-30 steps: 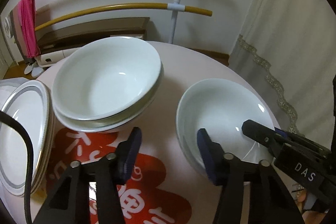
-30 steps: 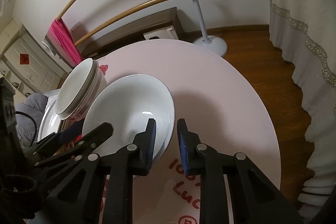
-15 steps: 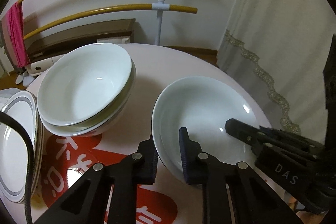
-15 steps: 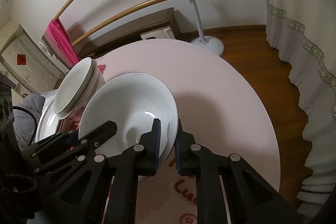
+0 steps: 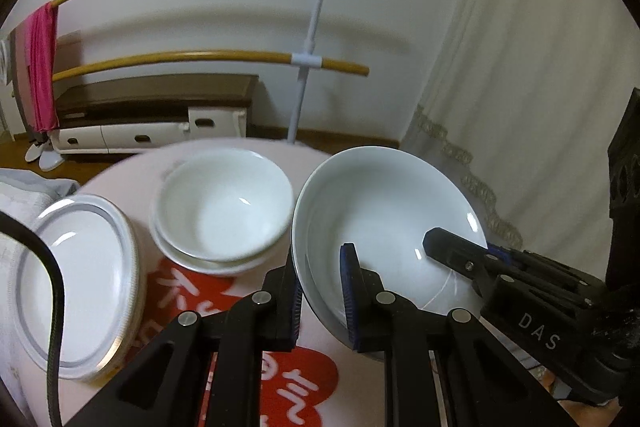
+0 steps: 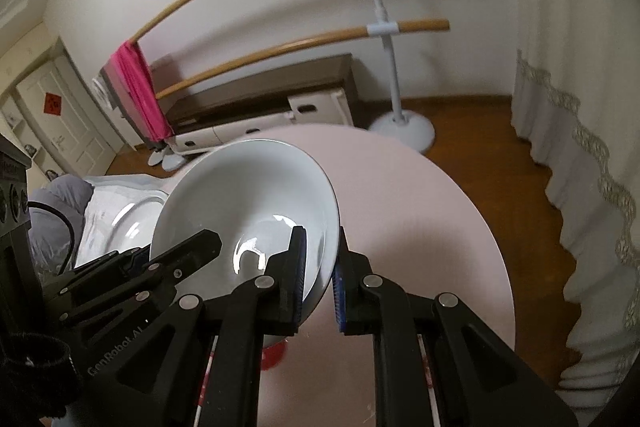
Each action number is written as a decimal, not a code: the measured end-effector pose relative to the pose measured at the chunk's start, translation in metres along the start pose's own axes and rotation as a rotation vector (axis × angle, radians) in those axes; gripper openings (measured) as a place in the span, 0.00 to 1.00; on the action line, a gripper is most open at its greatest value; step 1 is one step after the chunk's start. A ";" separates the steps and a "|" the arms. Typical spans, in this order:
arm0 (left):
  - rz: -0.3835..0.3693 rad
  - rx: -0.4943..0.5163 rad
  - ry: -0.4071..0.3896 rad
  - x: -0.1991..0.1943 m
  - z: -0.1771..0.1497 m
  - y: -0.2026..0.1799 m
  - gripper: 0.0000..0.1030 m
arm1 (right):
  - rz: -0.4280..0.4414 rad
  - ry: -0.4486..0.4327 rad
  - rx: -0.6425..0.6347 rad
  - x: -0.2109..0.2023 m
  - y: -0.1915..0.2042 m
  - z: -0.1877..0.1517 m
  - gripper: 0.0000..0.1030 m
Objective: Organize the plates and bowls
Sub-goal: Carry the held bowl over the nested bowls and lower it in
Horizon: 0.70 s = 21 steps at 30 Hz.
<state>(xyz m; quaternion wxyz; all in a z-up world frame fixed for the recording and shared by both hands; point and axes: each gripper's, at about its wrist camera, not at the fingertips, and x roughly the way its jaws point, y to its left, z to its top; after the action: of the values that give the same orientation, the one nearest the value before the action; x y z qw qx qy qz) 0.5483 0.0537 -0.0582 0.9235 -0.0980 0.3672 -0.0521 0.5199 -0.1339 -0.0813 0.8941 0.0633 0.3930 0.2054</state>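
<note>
We grip the wide, glossy white ceramic bowl (image 5: 384, 211) by opposite rims, our left gripper (image 5: 320, 291) and right gripper (image 6: 320, 271) both clenched on it, above the round pale pink table (image 6: 420, 227). It is empty. Beside it, two nested white bowls (image 5: 224, 211) and stacked grey-rimmed plates (image 5: 76, 287).

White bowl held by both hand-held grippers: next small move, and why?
Probably carry the white bowl sideways over the stacked bowls and lower it in. The left hand-held gripper and right hand-held gripper each pinch its rim, it looks lifted off the table, and the stack sits beside it.
</note>
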 end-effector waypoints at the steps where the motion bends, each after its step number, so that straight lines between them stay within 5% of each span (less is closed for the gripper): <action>1: 0.002 -0.005 -0.008 -0.003 0.001 0.006 0.13 | 0.005 -0.008 -0.012 -0.001 0.008 0.004 0.11; 12: 0.060 -0.092 -0.030 -0.005 0.007 0.073 0.13 | 0.034 0.006 -0.097 0.038 0.064 0.031 0.11; 21: 0.092 -0.103 -0.012 0.012 0.017 0.081 0.13 | 0.021 0.046 -0.107 0.078 0.073 0.037 0.11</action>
<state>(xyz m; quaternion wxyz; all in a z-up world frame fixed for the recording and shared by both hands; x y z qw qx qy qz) 0.5712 0.1330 -0.0720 0.9208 -0.1289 0.3679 0.0098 0.5711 -0.0336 -0.0890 0.8847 0.0146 0.4012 0.2367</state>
